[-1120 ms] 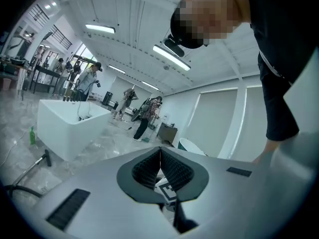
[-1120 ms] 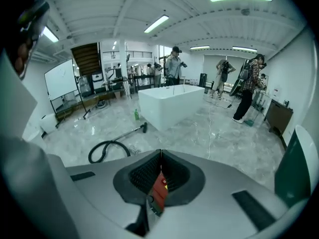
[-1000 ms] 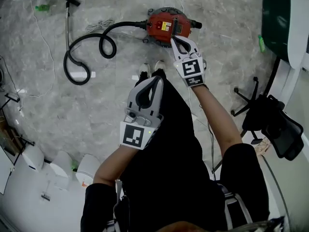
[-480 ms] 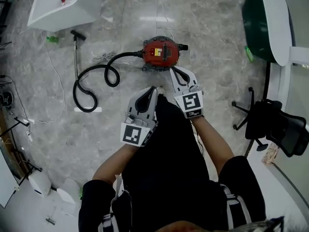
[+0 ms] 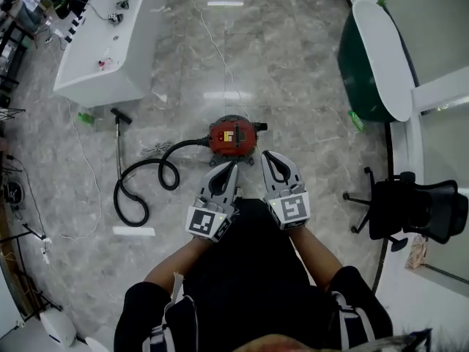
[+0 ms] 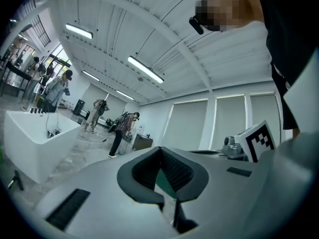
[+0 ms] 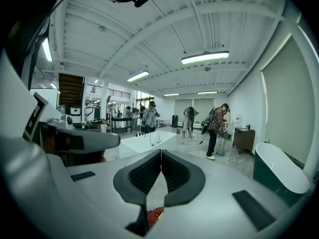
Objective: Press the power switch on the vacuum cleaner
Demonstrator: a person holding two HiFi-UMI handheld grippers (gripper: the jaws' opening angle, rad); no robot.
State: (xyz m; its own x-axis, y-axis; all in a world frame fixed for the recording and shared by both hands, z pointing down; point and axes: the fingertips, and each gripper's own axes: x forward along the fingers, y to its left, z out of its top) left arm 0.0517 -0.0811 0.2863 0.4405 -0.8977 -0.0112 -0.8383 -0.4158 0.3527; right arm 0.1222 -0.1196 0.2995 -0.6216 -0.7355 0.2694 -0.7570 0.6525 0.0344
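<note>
A red canister vacuum cleaner (image 5: 232, 138) stands on the grey marble floor, with a black hose (image 5: 143, 183) curling off to its left. My left gripper (image 5: 231, 165) and right gripper (image 5: 267, 155) are both shut and empty, held side by side well above the floor, just near of the vacuum in the head view. A sliver of the red vacuum (image 7: 155, 215) shows low between the jaws in the right gripper view, where my right gripper (image 7: 160, 152) points across the room. In the left gripper view my left gripper (image 6: 160, 149) points level into the room.
A white bathtub (image 5: 110, 46) stands at the far left and a dark green one (image 5: 374, 61) at the right. A black office chair (image 5: 407, 211) is at my right. Cables trail over the floor. Several people stand far off (image 7: 217, 128).
The head camera has risen, so the vacuum looks smaller and farther. My right gripper has lifted away from the vacuum's top, and both grippers now sit level together near my body.
</note>
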